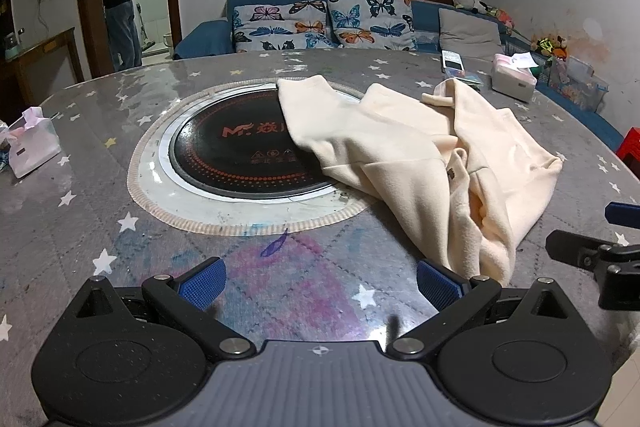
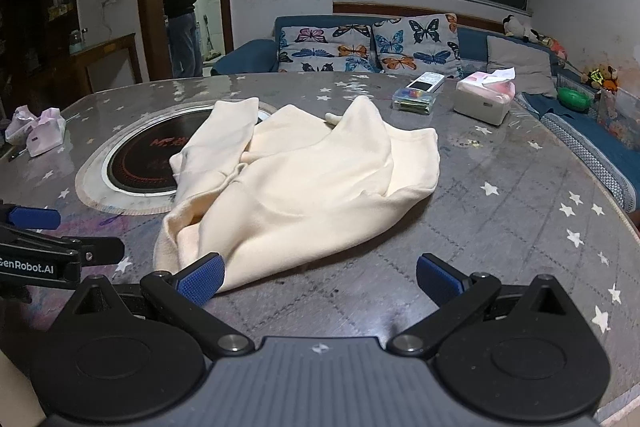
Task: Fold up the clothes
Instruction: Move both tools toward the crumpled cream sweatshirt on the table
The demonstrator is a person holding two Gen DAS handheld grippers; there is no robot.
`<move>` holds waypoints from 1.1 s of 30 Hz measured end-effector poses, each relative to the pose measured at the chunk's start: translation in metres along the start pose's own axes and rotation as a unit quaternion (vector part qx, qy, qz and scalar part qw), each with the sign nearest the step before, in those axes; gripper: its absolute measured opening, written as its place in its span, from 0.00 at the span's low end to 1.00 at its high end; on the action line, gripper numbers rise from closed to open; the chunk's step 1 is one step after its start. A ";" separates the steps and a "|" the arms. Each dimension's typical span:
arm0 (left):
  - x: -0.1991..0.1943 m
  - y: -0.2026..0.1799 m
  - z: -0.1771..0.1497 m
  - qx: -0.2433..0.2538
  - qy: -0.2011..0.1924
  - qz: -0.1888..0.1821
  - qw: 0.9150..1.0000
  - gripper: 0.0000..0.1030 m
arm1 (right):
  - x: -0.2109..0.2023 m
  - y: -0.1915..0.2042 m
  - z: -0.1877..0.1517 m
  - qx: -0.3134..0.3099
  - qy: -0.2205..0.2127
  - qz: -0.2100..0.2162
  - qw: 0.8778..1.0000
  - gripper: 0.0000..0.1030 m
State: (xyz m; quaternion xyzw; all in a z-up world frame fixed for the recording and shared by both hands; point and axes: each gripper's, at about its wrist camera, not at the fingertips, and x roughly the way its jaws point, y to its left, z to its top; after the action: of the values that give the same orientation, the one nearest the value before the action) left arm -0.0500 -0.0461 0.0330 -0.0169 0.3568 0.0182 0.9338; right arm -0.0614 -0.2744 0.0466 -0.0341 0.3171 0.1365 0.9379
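Observation:
A cream fleece garment (image 1: 432, 155) lies crumpled on the round table, partly over the black hotplate (image 1: 236, 151). In the right wrist view the same garment (image 2: 304, 179) fills the middle of the table. My left gripper (image 1: 320, 285) is open near the table's front edge, its right finger close to the garment's nearest corner. My right gripper (image 2: 318, 281) is open too, its left finger at the garment's near hem. Nothing is between either pair of fingers. Each gripper shows at the edge of the other's view.
A tissue box (image 2: 486, 99), a small clear box (image 2: 414, 99) and a remote (image 2: 426, 83) sit at the table's far right. A pink tissue pack (image 1: 30, 143) is at the left edge. A blue sofa with butterfly cushions (image 1: 324, 21) is behind. A person (image 1: 120, 3) stands in the doorway.

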 end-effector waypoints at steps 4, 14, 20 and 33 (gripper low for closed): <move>-0.004 -0.004 -0.002 0.004 -0.002 0.000 1.000 1.00 | -0.002 0.002 -0.004 -0.005 0.003 0.002 1.000 1.00; -0.012 -0.009 -0.007 0.011 -0.002 0.003 1.000 1.00 | -0.009 0.006 -0.015 -0.007 0.011 0.006 1.000 1.00; -0.017 -0.012 -0.010 0.016 -0.004 0.004 1.000 1.00 | -0.013 0.006 -0.017 -0.006 0.010 0.006 1.000 1.00; -0.020 -0.017 -0.012 0.025 -0.002 0.005 1.000 1.00 | -0.016 0.006 -0.019 -0.004 0.009 0.006 1.000 1.00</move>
State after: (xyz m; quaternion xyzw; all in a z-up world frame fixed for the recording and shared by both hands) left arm -0.0720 -0.0639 0.0371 0.0081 0.3551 0.0142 0.9347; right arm -0.0866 -0.2750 0.0411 -0.0370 0.3254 0.1428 0.9340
